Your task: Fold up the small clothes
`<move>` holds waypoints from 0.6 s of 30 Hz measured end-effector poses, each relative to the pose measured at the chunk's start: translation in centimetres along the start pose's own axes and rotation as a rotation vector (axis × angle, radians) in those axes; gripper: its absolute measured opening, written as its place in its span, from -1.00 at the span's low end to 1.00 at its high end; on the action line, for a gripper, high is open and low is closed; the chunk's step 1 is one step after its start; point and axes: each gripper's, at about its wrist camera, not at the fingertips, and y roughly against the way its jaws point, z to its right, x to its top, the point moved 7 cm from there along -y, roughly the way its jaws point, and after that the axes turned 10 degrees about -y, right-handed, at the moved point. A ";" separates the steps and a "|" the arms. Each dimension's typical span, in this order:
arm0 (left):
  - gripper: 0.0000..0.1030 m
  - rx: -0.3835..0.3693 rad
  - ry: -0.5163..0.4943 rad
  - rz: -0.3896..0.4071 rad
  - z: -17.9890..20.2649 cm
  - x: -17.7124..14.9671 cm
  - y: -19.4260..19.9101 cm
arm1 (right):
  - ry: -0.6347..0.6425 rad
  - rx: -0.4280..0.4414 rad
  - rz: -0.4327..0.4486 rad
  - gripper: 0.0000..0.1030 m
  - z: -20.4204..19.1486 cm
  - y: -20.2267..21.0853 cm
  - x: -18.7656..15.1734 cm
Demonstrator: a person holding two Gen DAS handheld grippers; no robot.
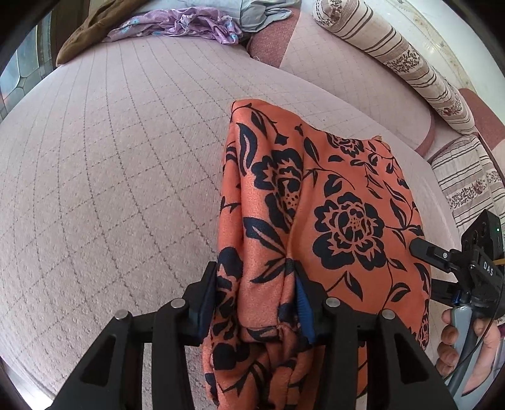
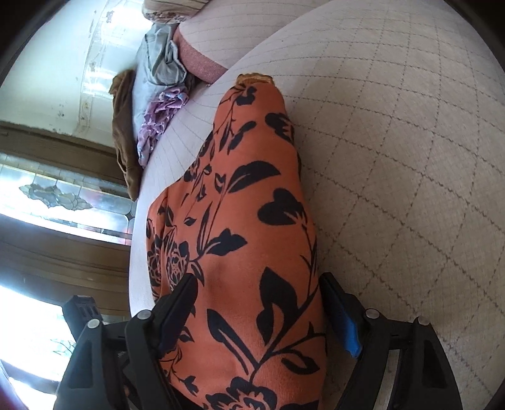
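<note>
Left wrist view is showing us the orange floral garment (image 1: 315,205) lying on the pale quilted bed cover (image 1: 110,189), its long axis running straight away from both of our grippers toward the far end of the bed. We are holding its near edge in the left gripper (image 1: 255,302): the jaws are standing half closed with a thick bunch of cloth gathered between the blue pads, which are pressing on it from both sides. In the right wrist view the same garment (image 2: 252,220) is stretching away from us as one long band, ending in a narrow tip by the quilt's seam. Our right gripper (image 2: 262,315) is straddling that band with its jaws wide; the left finger is lying against the cloth, while the blue pad (image 2: 347,331) is standing just clear of the edge, so we judge nothing is gripped there. From the left wrist the right gripper (image 1: 423,249) is sitting at the garment's right border, beside our hand (image 1: 464,343). Both hands are at the near end, so the fold, we judge, is going to carry this edge forward along the long axis. Farther off, a purple cloth (image 1: 189,25) and a brown one (image 1: 91,28) are waiting near the striped bolster (image 1: 394,53).
</note>
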 end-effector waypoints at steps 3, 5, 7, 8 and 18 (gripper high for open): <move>-0.06 -0.005 0.000 0.003 0.0 0.0 -0.1 | 0.014 0.024 0.013 0.67 0.1 0.0 -0.2; -0.05 -0.007 0.004 0.003 -0.1 -0.1 0.0 | 0.020 0.031 0.015 0.67 0.2 0.0 -0.3; -0.05 -0.008 0.006 0.004 -0.1 -0.1 0.0 | 0.031 0.029 0.010 0.68 0.1 -0.1 -0.3; -0.05 -0.010 0.008 0.005 -0.1 -0.1 0.0 | 0.030 0.032 0.004 0.69 0.1 -0.2 -0.3; 0.01 -0.135 0.053 -0.007 -1.1 0.1 -0.7 | 0.048 0.006 -0.033 0.40 -0.5 0.2 0.2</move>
